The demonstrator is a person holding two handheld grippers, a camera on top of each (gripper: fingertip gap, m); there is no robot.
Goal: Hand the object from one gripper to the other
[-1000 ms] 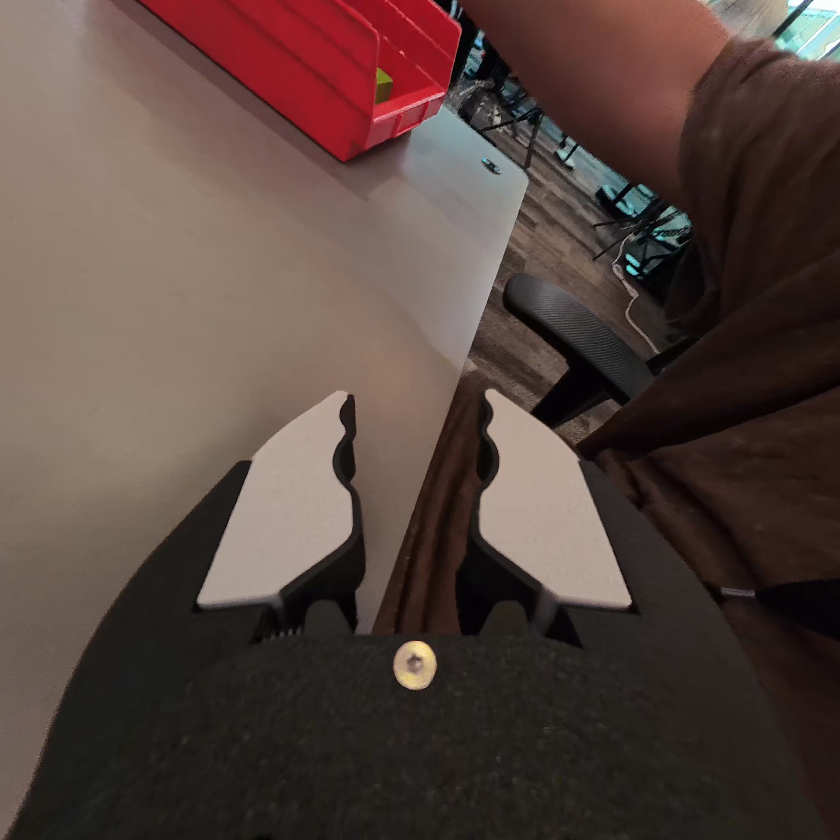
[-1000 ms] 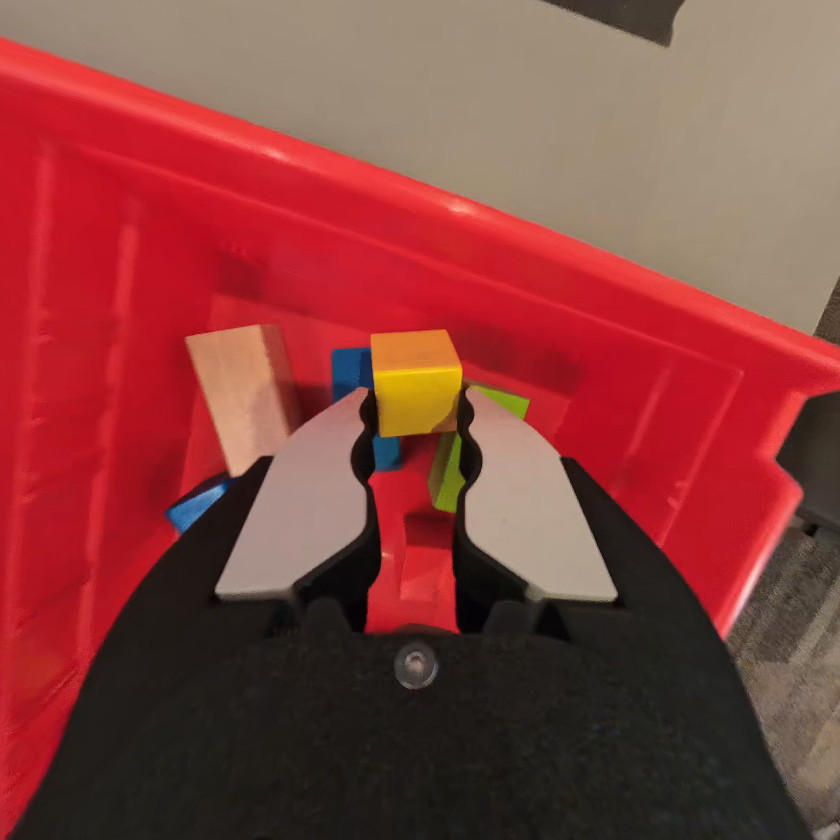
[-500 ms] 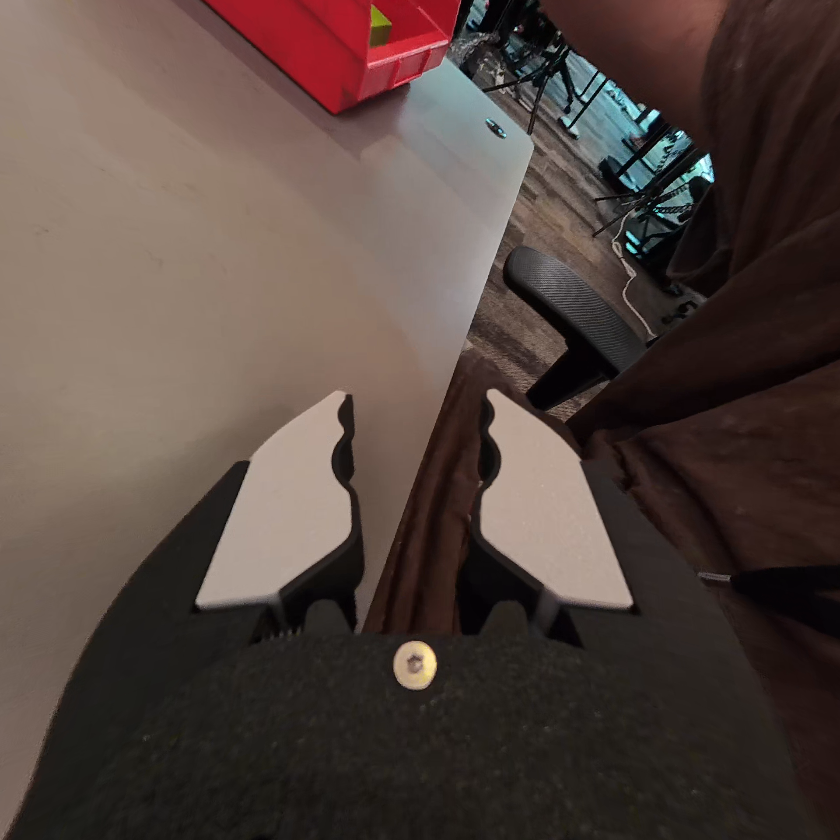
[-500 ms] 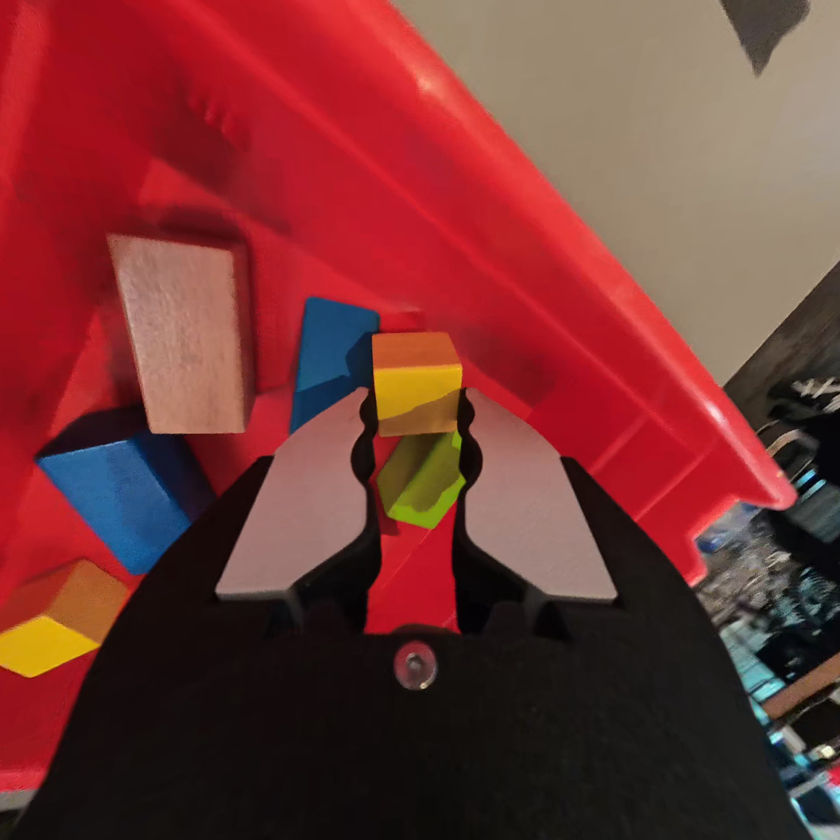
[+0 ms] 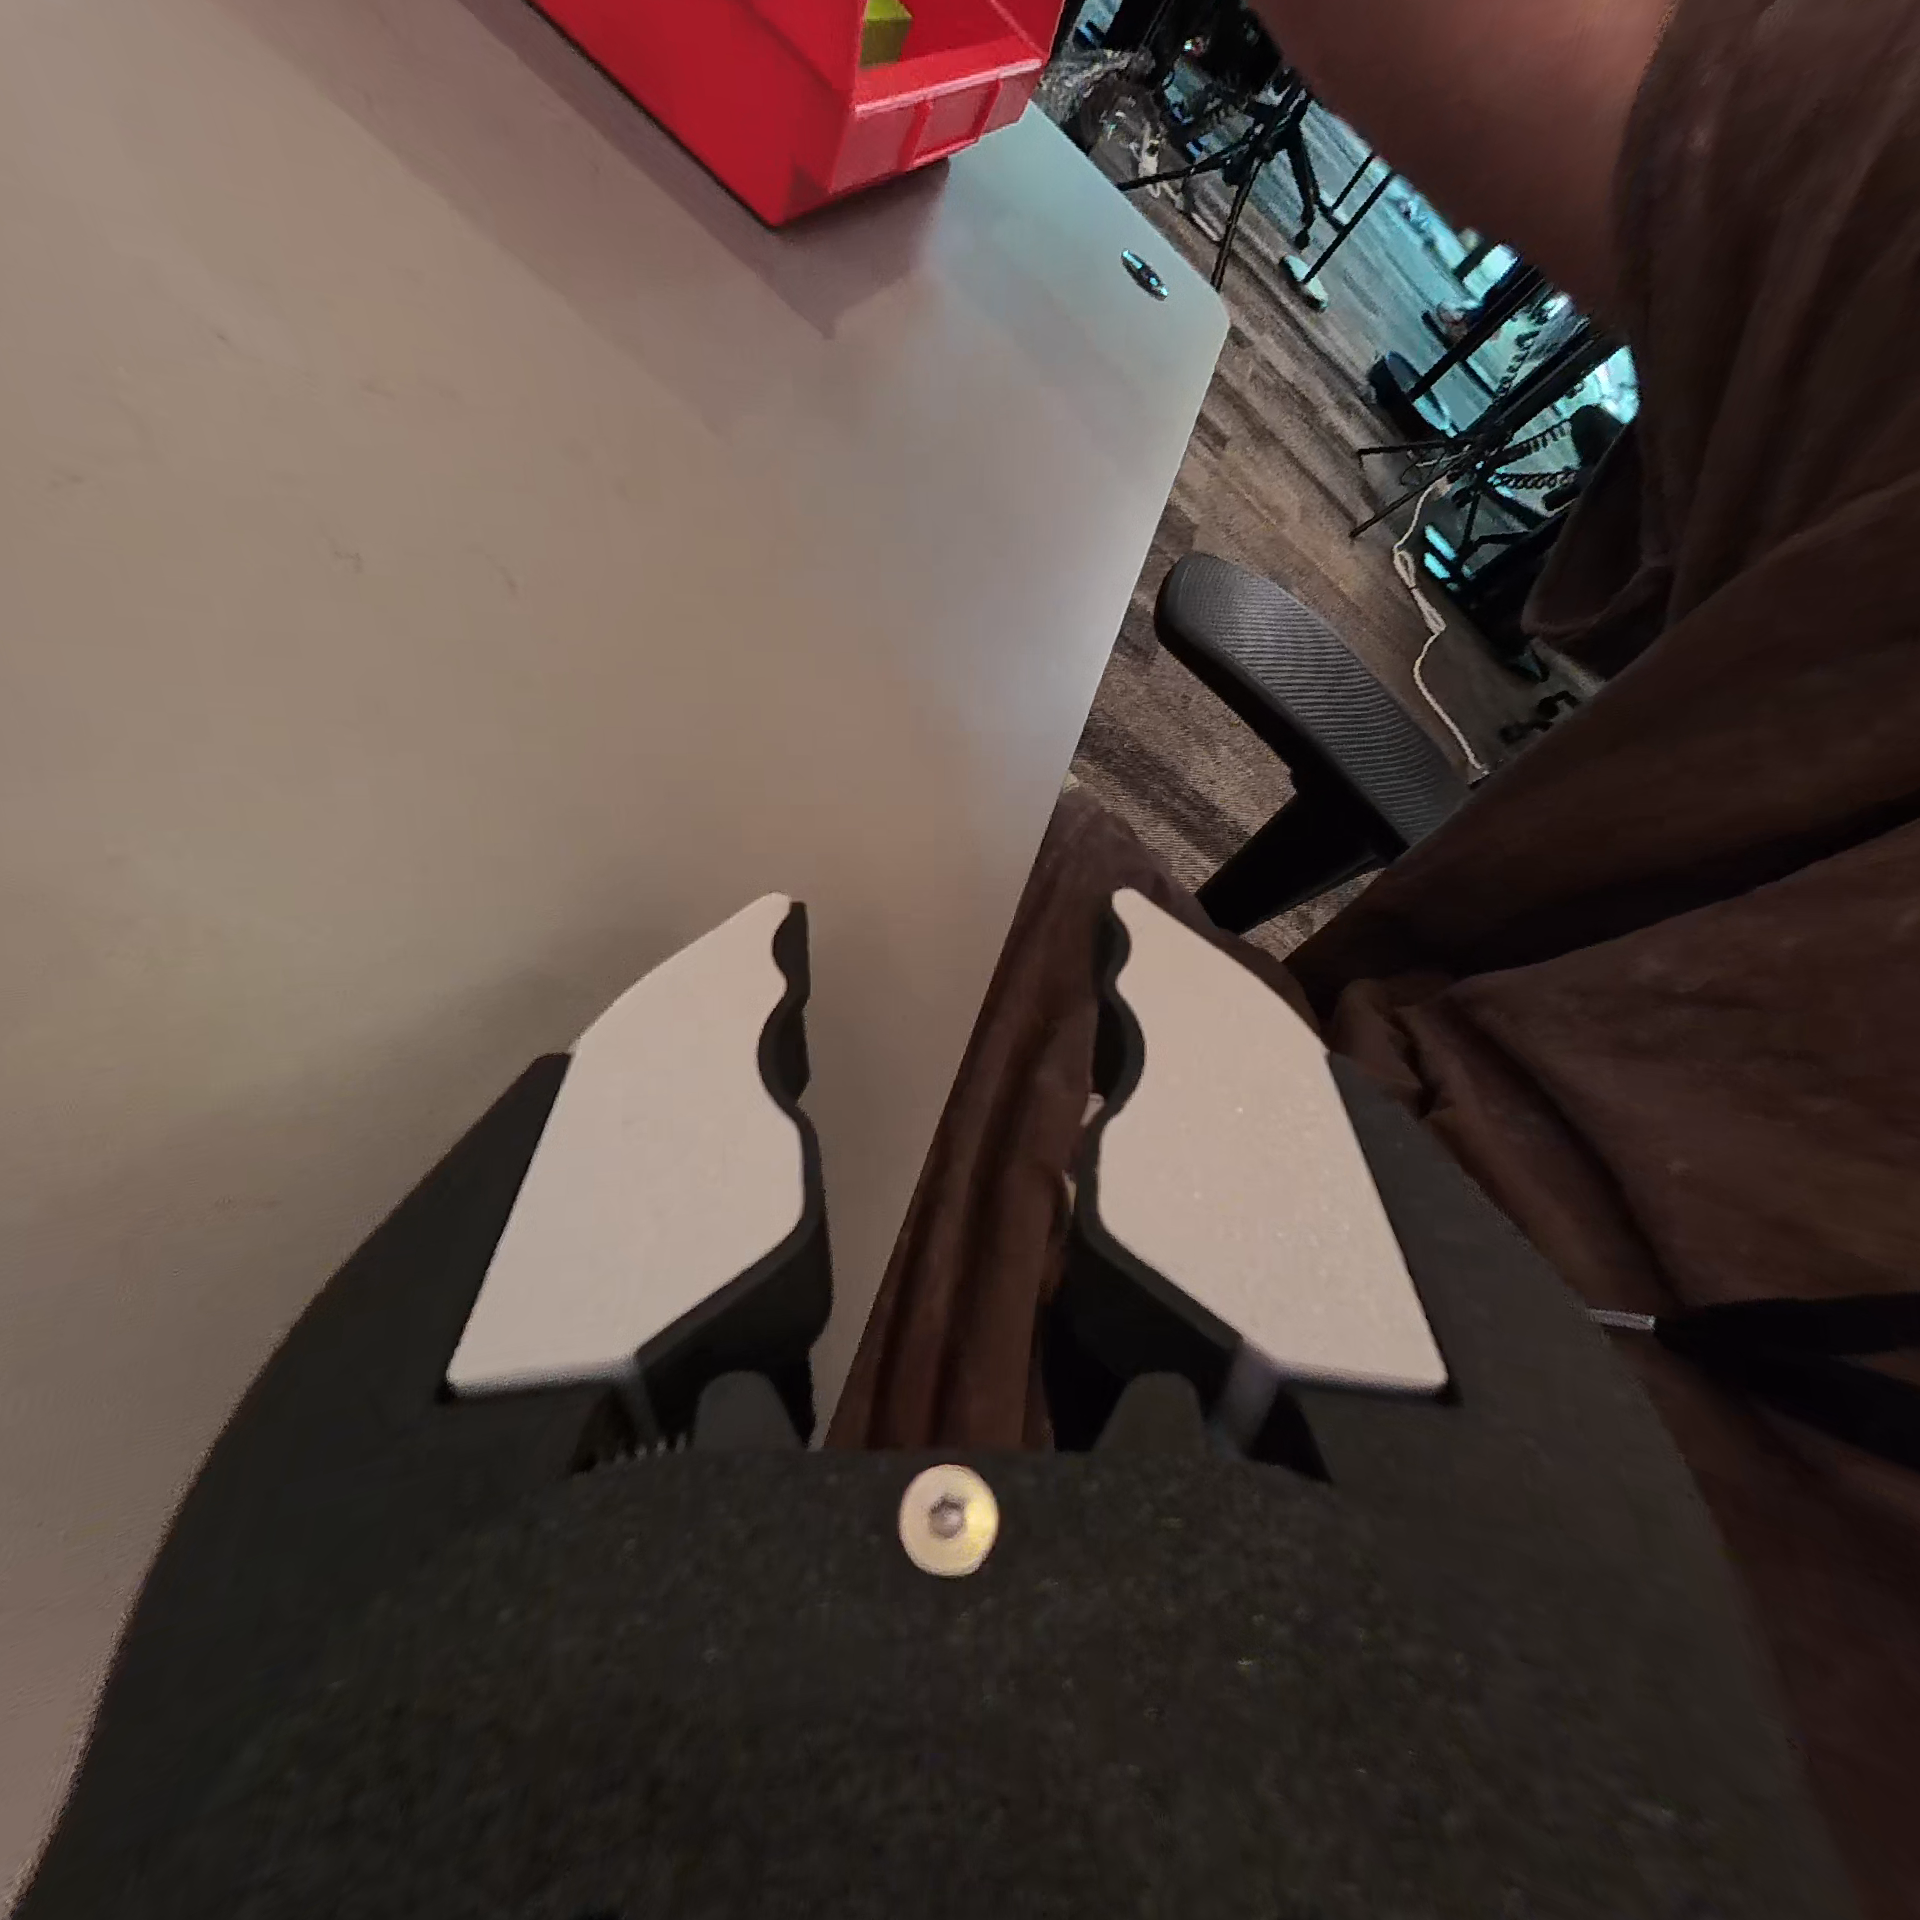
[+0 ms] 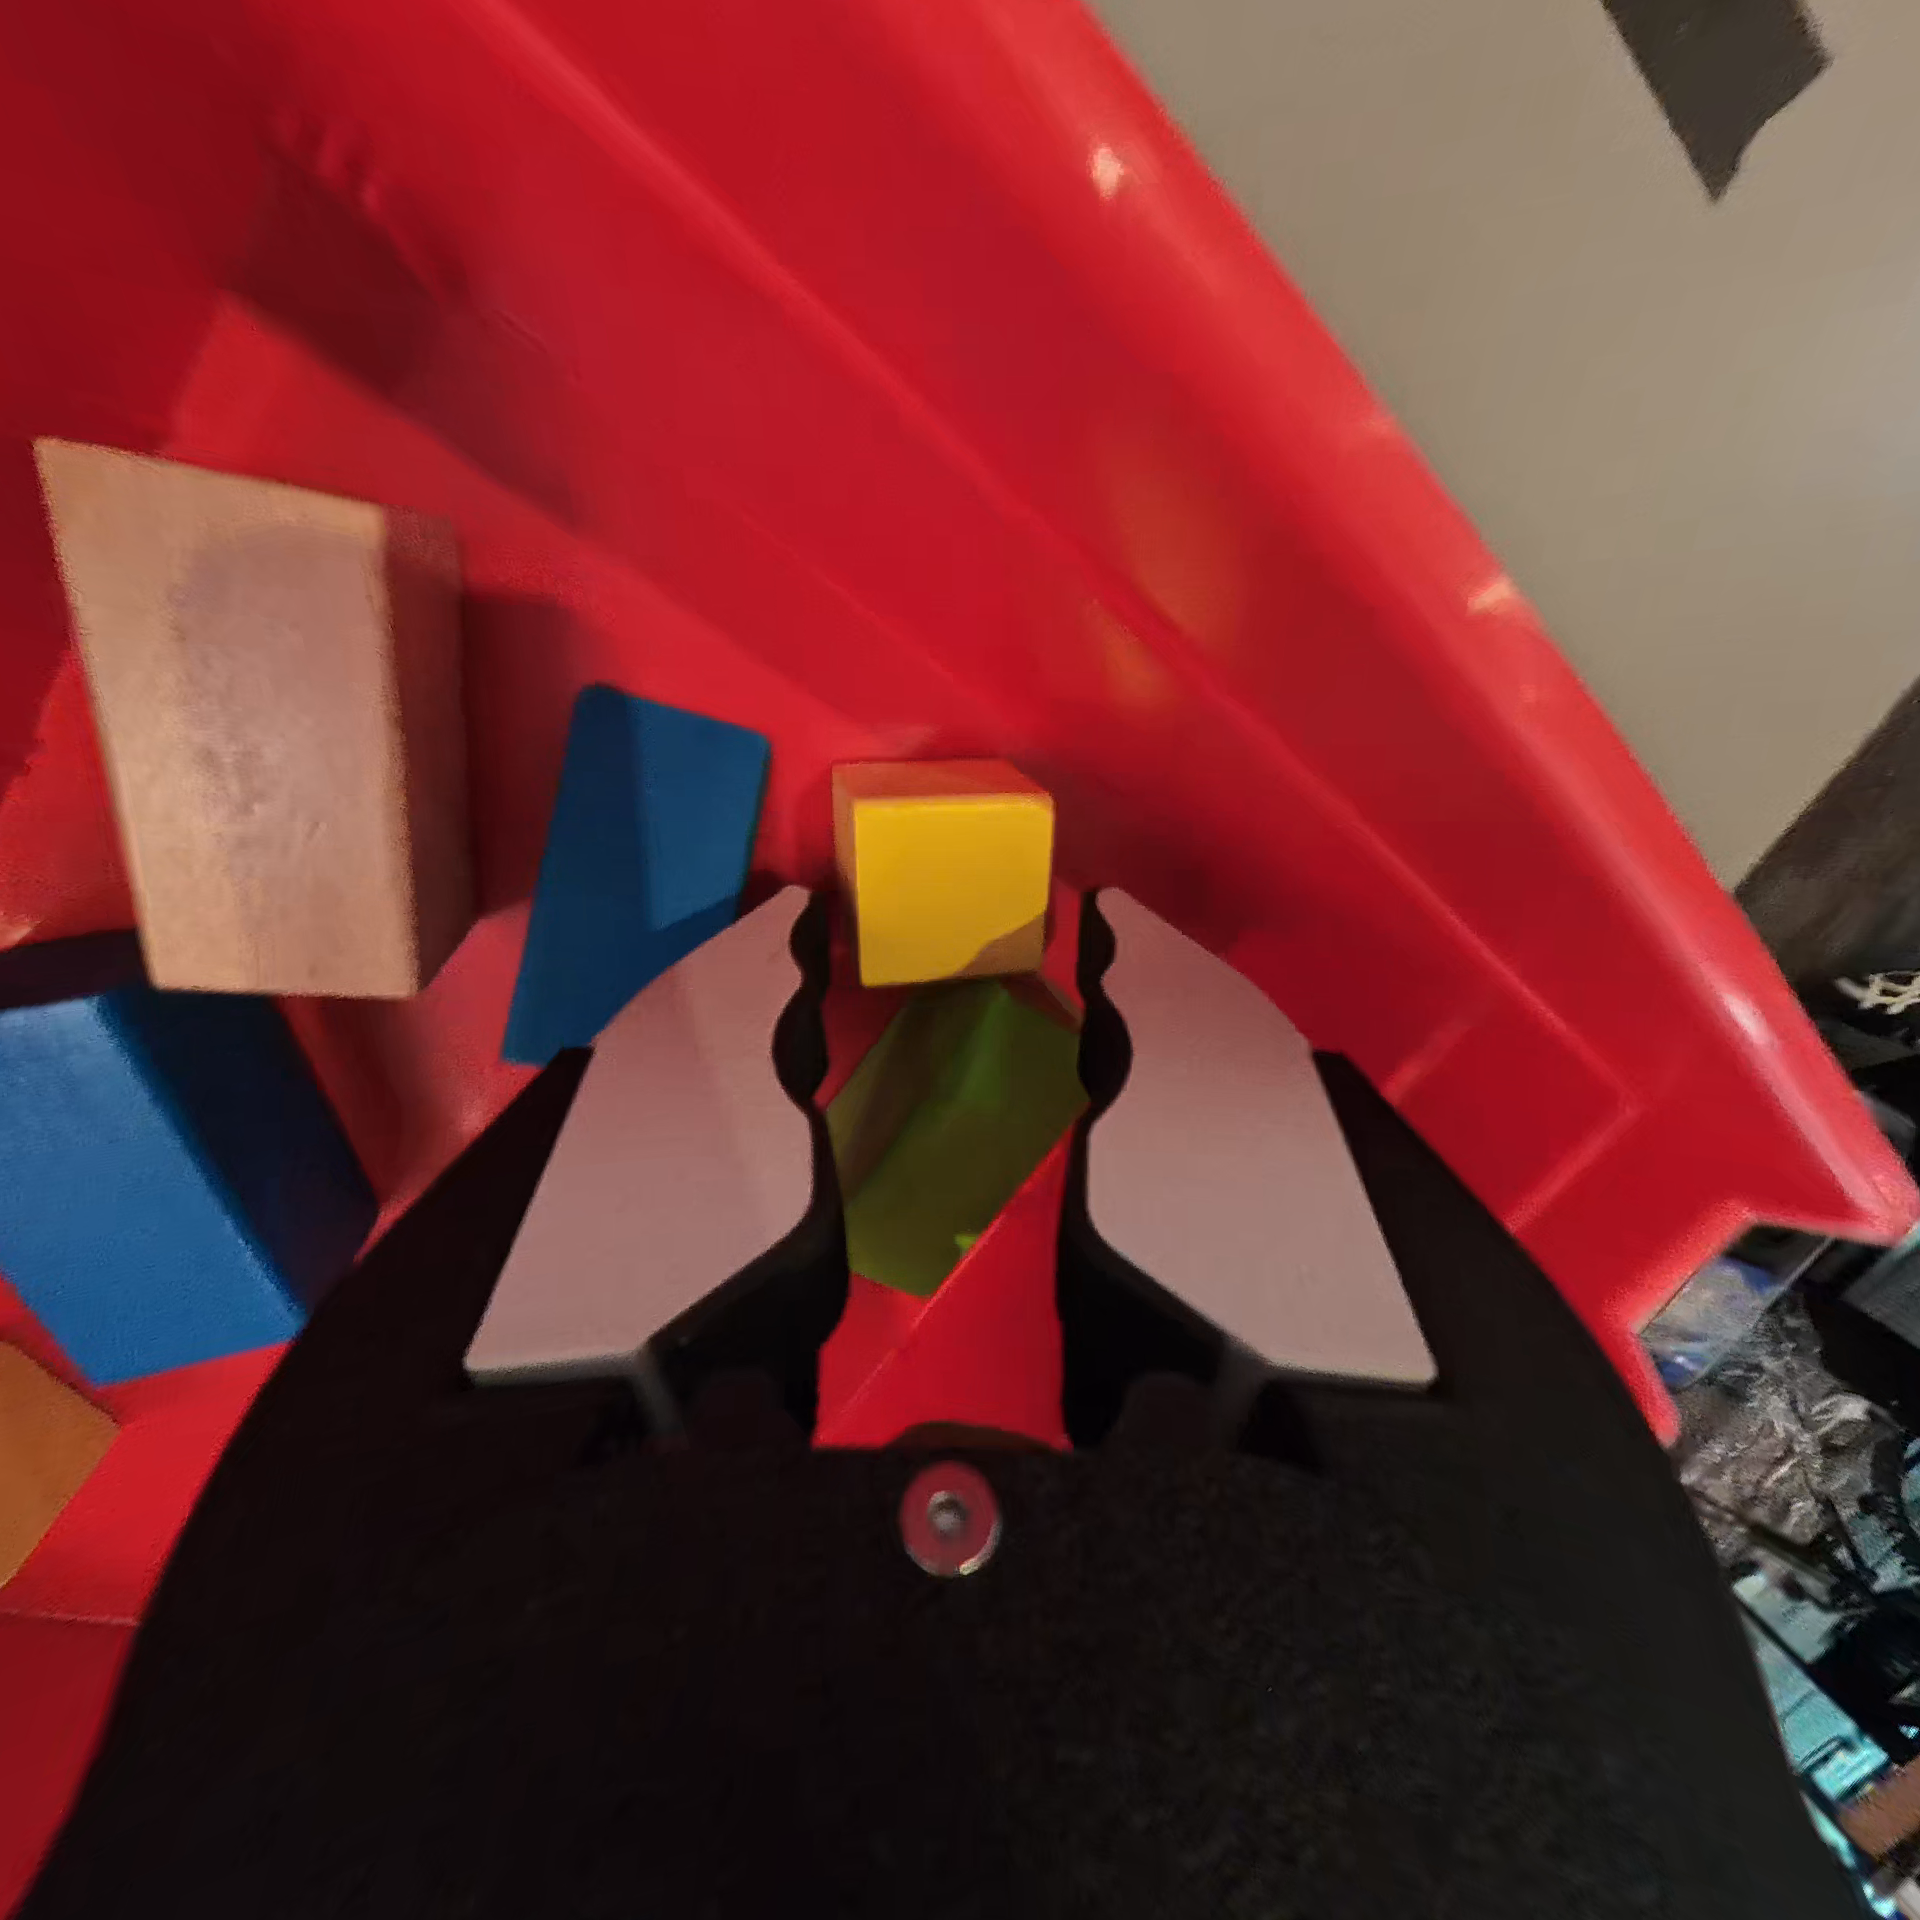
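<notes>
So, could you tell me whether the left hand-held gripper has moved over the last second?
Yes. The left hand-held gripper has drawn back slightly from the red plastic bin, which now sits higher in its view.

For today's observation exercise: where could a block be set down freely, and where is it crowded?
Free: the wide bare table between the left gripper and the red bin. Crowded: the bin floor, where blocks cluster around the right gripper.

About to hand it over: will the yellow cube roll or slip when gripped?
The yellow cube looks like rigid painted wood with flat faces, so rolling seems unlikely. Its smooth paint might slip slightly. It appears small, probably light.
</notes>
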